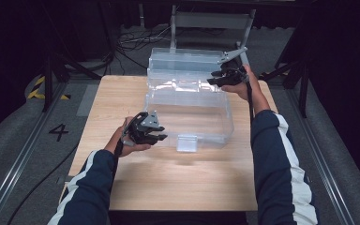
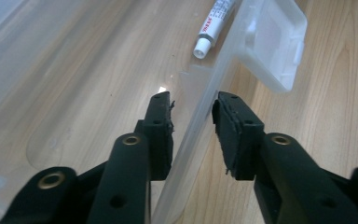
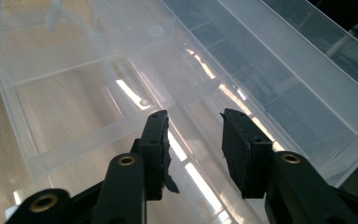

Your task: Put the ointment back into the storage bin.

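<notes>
On the wooden table [image 1: 178,183], both your grippers sit at a clear plastic storage box [image 1: 190,101] with its lid swung open.

High view: the box runs its long axis away from you, open lid at the far end, latch tab [image 1: 187,143] facing you; your left gripper [image 1: 155,133] is at its near left corner, your right gripper [image 1: 217,79] at its far right edge.
Left gripper view: the jaws straddle the box's thin front wall [image 2: 200,116], pads not yet pressing; a small white tube [image 2: 213,25] lies inside. Centre the wall before squeezing.
Right gripper view: the jaws stand apart over the hinge ridge [image 3: 200,112], holding nothing. Close squarely so the clear plastic doesn't slip.
</notes>
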Demonstrator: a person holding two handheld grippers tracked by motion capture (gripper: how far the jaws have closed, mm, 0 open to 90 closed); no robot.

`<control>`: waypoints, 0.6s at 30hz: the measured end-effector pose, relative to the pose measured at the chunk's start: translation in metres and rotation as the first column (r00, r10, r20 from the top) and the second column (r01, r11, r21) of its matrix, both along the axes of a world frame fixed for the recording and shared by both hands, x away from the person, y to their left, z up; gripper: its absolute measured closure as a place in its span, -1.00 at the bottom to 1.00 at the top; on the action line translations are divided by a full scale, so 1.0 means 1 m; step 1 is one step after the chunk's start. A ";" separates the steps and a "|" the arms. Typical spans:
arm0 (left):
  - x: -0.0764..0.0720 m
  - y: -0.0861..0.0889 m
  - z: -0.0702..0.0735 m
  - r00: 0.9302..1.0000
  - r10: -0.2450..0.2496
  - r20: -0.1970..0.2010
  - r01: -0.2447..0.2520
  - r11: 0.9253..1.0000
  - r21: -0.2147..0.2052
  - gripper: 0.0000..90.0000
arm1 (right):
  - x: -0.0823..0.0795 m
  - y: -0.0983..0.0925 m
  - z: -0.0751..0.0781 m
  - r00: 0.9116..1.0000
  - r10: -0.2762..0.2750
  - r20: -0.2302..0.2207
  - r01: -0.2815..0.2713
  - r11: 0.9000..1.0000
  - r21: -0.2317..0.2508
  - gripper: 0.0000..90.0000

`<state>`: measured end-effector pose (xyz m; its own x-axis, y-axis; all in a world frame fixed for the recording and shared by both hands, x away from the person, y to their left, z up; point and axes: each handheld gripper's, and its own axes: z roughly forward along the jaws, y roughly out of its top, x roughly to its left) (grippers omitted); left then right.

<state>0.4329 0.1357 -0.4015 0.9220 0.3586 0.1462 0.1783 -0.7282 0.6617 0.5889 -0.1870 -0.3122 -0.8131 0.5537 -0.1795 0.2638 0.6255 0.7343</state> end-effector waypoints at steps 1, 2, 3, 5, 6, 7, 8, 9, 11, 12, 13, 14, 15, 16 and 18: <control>-0.001 -0.001 -0.001 1.000 0.004 0.018 -0.005 1.000 0.012 0.55 | 0.000 0.001 0.000 1.000 0.003 0.002 -0.003 1.000 -0.007 0.40; 0.000 -0.002 -0.001 1.000 -0.003 0.019 0.002 1.000 0.019 0.57 | 0.000 0.002 0.001 1.000 0.004 0.006 -0.004 1.000 -0.021 0.41; -0.001 -0.002 -0.001 1.000 -0.006 0.023 0.005 1.000 0.026 0.57 | -0.001 0.003 0.001 1.000 0.006 0.010 -0.006 0.999 -0.034 0.42; -0.001 -0.003 0.000 0.999 -0.017 0.034 0.015 0.999 0.045 0.58 | -0.002 0.005 0.002 1.000 0.005 0.015 -0.004 0.999 -0.051 0.44; -0.001 -0.003 0.000 0.999 -0.017 0.034 0.015 0.999 0.045 0.59 | -0.002 0.006 0.002 1.000 0.013 0.019 -0.011 0.998 -0.063 0.45; -0.001 -0.004 0.000 0.999 -0.013 0.040 0.011 0.999 0.051 0.59 | -0.002 0.006 0.002 1.000 0.013 0.019 -0.011 0.998 -0.063 0.45; 0.000 -0.004 0.000 0.999 -0.019 0.035 0.017 0.998 0.055 0.60 | -0.002 0.006 0.003 1.000 0.018 0.020 -0.017 0.997 -0.069 0.46; 0.000 -0.004 0.000 0.999 -0.020 0.033 0.018 0.998 0.059 0.61 | -0.002 0.006 0.003 1.000 0.022 0.018 -0.021 0.997 -0.071 0.48; 0.002 -0.004 0.000 1.000 -0.024 0.016 0.023 0.998 0.061 0.62 | -0.002 0.006 0.005 0.999 0.033 0.008 -0.032 0.996 -0.078 0.52; 0.003 -0.005 0.001 1.000 -0.025 0.006 0.025 0.998 0.061 0.63 | -0.001 0.005 0.006 0.999 0.041 0.005 -0.041 0.996 -0.085 0.54; 0.004 -0.005 0.001 1.000 -0.025 -0.001 0.025 0.998 0.065 0.64 | -0.001 0.006 0.006 0.998 0.055 0.004 -0.054 0.994 -0.094 0.58; 0.004 -0.005 0.001 1.000 -0.023 0.000 0.023 0.997 0.067 0.64 | -0.001 0.006 0.007 0.998 0.062 -0.001 -0.062 0.993 -0.096 0.60; 0.004 -0.005 0.001 1.000 -0.024 -0.005 0.025 0.997 0.071 0.64 | -0.001 0.006 0.008 0.998 0.068 -0.007 -0.069 0.992 -0.101 0.63; 0.004 -0.005 0.001 1.000 -0.022 -0.005 0.023 0.997 0.071 0.64 | -0.001 0.006 0.009 0.997 0.082 -0.009 -0.082 0.991 -0.108 0.64; 0.004 -0.005 0.001 1.000 -0.022 -0.009 0.022 0.997 0.073 0.64 | -0.001 0.007 0.010 0.997 0.082 -0.012 -0.083 0.990 -0.115 0.65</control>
